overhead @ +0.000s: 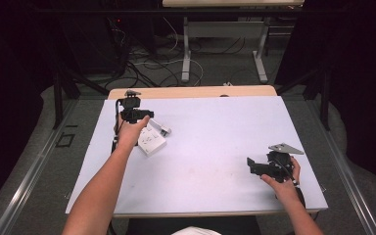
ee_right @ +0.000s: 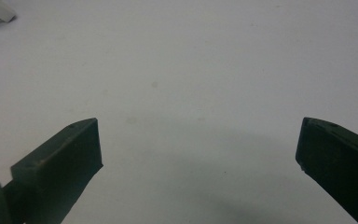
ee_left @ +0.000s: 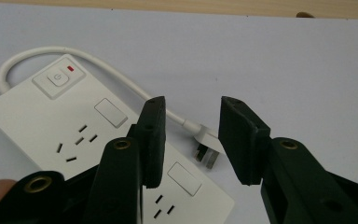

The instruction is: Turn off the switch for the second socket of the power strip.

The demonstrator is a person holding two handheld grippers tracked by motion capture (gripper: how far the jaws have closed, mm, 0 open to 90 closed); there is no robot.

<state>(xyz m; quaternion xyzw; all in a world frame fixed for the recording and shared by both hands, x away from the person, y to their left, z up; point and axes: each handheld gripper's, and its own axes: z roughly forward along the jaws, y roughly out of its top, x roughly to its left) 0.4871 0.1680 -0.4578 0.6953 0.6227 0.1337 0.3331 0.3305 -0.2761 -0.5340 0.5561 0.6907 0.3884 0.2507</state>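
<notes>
The desk (overhead: 215,147) carries a white top sheet, with a strip of light wood edge (overhead: 191,92) exposed along the far side. Grey floor (overhead: 225,68) beyond, with loose cables (overhead: 152,68) strewn across it. A second table stands farther back: pale top (overhead: 232,3), grey metal legs (overhead: 186,54) on flat feet. Dark curtains (overhead: 362,73) close off both sides. Metal rails (overhead: 24,181) run along the floor beside the desk. Lighting is even on the desk, dim elsewhere.

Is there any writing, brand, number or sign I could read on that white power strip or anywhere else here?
No words, brands or numbers are readable.
Power symbol, a circle with a short stroke: on the switch button of the white power strip.
Beside it, a small red indicator mark, no text.
</notes>
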